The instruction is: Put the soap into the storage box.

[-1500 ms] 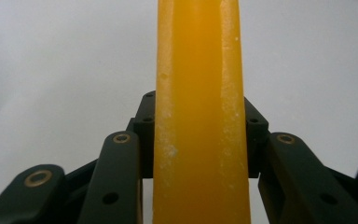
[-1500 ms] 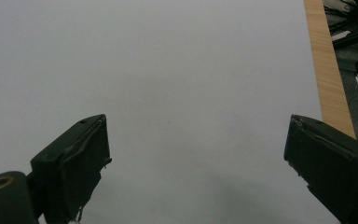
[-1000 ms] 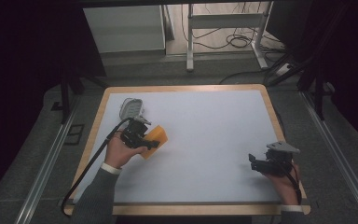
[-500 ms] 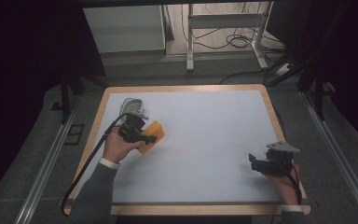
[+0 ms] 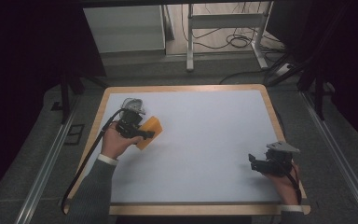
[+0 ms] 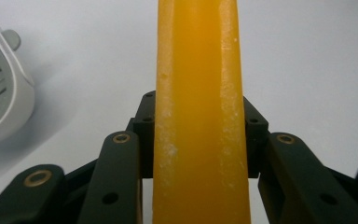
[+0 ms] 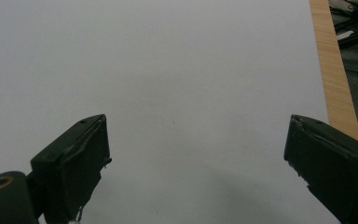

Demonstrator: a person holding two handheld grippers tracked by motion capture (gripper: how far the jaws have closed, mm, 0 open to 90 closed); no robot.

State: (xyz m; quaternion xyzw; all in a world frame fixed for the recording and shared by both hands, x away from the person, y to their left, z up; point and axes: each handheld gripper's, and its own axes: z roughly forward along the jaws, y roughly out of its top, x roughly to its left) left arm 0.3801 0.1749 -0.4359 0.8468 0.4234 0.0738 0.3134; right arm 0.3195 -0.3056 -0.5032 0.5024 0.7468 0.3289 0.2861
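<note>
A flat orange block [image 5: 149, 131] is held on edge over the left part of the white table top [image 5: 205, 140]. My left gripper [image 5: 145, 134] is shut on it. In the left gripper view the orange block [image 6: 199, 112] runs straight up between the two black jaws, which press on its sides. My right gripper [image 5: 254, 164] rests near the table's front right corner, pointing left. Its jaws stand wide apart in the right gripper view, with only bare white surface [image 7: 177, 93] between them.
A small white and grey device [image 5: 133, 104] lies on the table just behind the left hand; it appears as a white ribbed casing [image 6: 0, 102] in the left gripper view. The wooden table rim [image 5: 182, 87] frames the surface. Metal table legs and cables lie on the floor beyond.
The left hand has carried the orange block a little away from the person and to the right, toward the white device. The right gripper has stayed where it was.
</note>
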